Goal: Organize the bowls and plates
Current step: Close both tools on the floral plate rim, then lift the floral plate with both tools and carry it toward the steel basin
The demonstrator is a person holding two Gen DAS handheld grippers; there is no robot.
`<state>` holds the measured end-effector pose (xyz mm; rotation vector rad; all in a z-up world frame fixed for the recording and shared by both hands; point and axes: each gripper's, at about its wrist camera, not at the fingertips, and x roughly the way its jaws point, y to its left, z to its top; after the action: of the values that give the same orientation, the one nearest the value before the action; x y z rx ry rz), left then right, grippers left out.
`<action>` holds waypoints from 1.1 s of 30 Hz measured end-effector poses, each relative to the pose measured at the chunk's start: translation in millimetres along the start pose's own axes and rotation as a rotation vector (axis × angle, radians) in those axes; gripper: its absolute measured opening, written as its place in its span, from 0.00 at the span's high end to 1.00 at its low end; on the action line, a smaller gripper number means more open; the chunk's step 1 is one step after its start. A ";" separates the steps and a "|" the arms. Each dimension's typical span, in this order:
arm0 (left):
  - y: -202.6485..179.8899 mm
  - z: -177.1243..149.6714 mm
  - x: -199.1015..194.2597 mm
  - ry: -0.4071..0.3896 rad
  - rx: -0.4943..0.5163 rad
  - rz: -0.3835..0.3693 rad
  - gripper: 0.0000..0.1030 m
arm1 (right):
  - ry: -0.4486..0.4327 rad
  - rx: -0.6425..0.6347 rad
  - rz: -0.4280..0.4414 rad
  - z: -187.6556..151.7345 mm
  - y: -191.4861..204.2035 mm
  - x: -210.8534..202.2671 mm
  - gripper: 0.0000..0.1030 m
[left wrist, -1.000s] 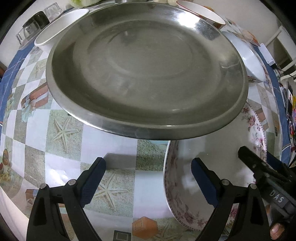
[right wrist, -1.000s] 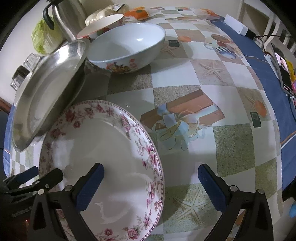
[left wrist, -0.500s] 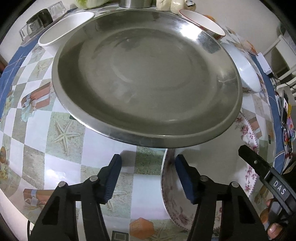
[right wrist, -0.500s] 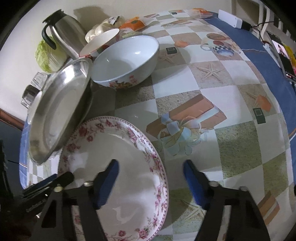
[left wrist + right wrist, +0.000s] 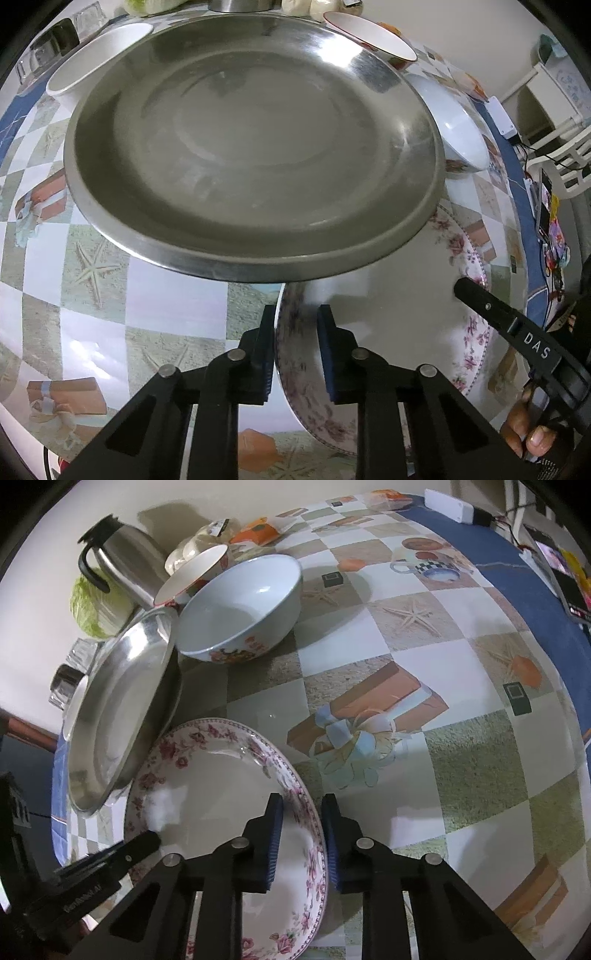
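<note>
A white plate with a pink floral rim (image 5: 406, 306) (image 5: 221, 775) lies on the checked tablecloth. My left gripper (image 5: 295, 343) is shut on its left rim. My right gripper (image 5: 301, 834) is shut on its opposite rim. A large steel plate (image 5: 251, 140) (image 5: 118, 716) sits just beyond, its near edge overlapping the floral plate's far rim. A white bowl with a flower print (image 5: 240, 605) (image 5: 458, 125) stands behind it. A smaller red-rimmed bowl (image 5: 192, 572) (image 5: 369, 33) is further back.
A steel kettle (image 5: 118, 554), a cabbage (image 5: 92, 605) and glass cups (image 5: 70, 679) stand at the table's far edge by the wall. A white bowl (image 5: 96, 51) sits left of the steel plate. A phone (image 5: 561, 576) and a white box (image 5: 448, 500) lie far right.
Both grippers went from wide open to shut on opposite rims of the floral plate. Both cameras drew back slightly.
</note>
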<state>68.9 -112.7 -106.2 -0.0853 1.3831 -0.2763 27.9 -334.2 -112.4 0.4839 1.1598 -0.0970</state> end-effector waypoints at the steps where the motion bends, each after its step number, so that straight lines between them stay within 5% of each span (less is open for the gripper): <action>1: -1.9 -0.7 -0.1 0.001 0.002 0.000 0.78 | -0.001 0.013 0.009 0.3 -3.8 -1.1 0.80; 16: -34.2 -4.1 6.8 0.023 0.110 -0.057 0.77 | -0.030 0.149 0.073 -2.3 -76.2 -20.7 0.80; 33: -49.3 -3.5 4.9 0.001 0.106 -0.042 0.77 | -0.028 0.111 0.070 0.3 -55.5 -13.3 0.79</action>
<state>59.3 -161.0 -100.7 -0.0264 1.3665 -0.3839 5.0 -386.2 -117.9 0.6190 1.1125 -0.1077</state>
